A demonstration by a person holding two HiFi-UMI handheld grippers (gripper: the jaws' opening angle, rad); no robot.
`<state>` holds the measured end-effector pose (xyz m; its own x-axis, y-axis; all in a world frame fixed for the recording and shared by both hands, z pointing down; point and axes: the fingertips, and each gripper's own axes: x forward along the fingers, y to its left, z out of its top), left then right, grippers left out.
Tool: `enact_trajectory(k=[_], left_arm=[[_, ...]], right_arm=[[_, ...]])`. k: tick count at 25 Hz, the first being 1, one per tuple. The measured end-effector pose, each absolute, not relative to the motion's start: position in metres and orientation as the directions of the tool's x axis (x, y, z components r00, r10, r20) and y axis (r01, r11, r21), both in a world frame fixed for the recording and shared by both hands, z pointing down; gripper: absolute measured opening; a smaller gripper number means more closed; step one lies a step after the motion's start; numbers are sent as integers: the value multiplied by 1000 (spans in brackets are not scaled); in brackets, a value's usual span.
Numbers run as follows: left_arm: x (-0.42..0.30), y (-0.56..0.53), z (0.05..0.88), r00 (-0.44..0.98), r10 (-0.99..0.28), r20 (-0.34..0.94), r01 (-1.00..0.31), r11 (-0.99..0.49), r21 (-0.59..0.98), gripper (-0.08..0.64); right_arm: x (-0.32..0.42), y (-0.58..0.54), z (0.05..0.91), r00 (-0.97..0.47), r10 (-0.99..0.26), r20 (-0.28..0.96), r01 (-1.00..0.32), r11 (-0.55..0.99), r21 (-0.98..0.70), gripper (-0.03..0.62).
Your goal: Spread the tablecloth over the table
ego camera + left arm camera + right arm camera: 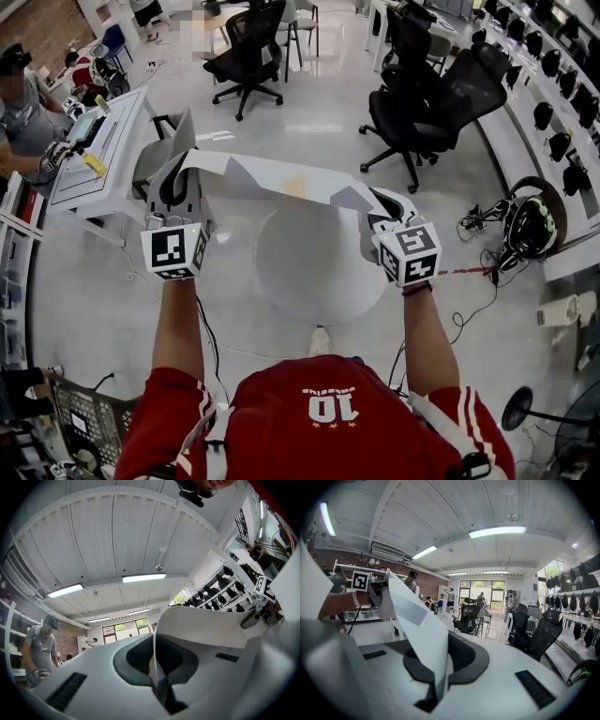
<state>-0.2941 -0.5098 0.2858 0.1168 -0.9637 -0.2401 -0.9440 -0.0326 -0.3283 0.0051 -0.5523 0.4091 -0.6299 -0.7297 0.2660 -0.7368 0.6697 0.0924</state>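
Note:
A white tablecloth (272, 176) with grey and pale patches hangs stretched in the air between my two grippers, above a small round white table (314, 253). My left gripper (174, 190) is shut on the cloth's left end; in the left gripper view the tablecloth (197, 625) rises from between the closed jaws and curves off to the right. My right gripper (382, 214) is shut on the right end; in the right gripper view the tablecloth (417, 620) stands up from the jaws and leans left toward the other gripper (361, 581).
Black office chairs (427, 103) stand ahead and to the right, another chair (248, 52) further back. A white desk (94, 155) with a seated person is at the left. Cables and a helmet (530, 225) lie on the floor at the right.

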Motion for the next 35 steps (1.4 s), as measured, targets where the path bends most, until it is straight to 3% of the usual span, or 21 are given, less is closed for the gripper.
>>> enact_trajectory(k=[8,23,35], left_arm=[[-298,-513,305,110,-972,-206,-948,-40,-316,9],[-196,-530,329,321,-933,-164,-895,-242,-376,9],[-154,-544,364,385,-920,-72,-878,-341,-335,9]], right_arm=[[4,-568,417,-607,-748,269,-747,652,127,15],[119,-583,398,-394,-893,218,-888,431,162,15],[170,-545,405,-296,-928,225,-920,341,195,15]])
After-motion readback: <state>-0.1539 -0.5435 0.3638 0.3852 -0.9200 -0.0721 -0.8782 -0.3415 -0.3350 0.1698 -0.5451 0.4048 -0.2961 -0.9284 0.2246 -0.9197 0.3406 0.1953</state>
